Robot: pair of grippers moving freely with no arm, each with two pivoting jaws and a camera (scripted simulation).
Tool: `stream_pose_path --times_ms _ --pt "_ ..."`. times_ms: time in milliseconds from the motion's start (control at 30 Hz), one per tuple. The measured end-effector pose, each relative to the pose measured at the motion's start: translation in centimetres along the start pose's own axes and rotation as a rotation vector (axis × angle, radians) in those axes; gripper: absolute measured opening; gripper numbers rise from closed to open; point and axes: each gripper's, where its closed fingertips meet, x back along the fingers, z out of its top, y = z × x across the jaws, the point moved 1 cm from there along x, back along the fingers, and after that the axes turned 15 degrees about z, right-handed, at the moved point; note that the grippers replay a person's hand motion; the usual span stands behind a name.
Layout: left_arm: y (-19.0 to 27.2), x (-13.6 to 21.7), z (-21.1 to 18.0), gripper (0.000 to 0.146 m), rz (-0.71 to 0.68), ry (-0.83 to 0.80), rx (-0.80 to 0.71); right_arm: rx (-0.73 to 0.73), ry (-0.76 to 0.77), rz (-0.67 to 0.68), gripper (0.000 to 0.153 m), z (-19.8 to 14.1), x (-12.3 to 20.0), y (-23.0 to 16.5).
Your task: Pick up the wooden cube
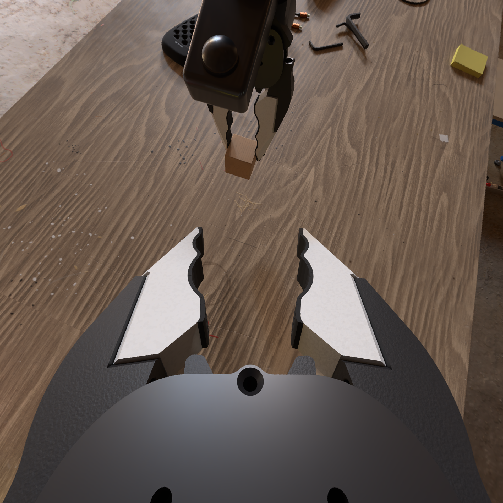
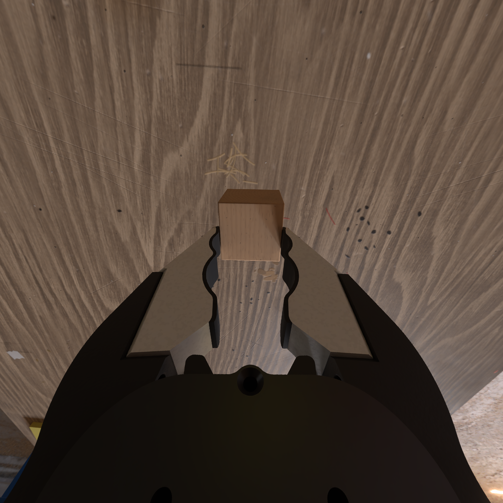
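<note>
The wooden cube [image 2: 250,231] is small, light brown and sits between the tips of my right gripper [image 2: 250,236], which is shut on it. In the left wrist view the cube [image 1: 239,159] hangs clear above the wooden table [image 1: 109,163], held by the right gripper [image 1: 242,152] pointing down from above. My left gripper [image 1: 250,234] is open and empty, hovering over the table nearer than the cube, with bare table between its fingers.
Two black hex keys [image 1: 351,27] and a yellow block [image 1: 468,60] lie at the far right. A black perforated pad [image 1: 179,38] lies behind the right gripper. Small copper parts [image 1: 299,20] lie nearby. The table's right edge [image 1: 487,190] runs close by.
</note>
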Motion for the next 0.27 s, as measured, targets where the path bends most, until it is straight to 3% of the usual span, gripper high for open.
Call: stream_pose_path --times_ms 267 --pt "-0.07 -0.64 -0.24 0.069 -0.007 -0.019 -0.001 0.011 0.014 0.031 0.045 -0.49 -0.78 0.20"
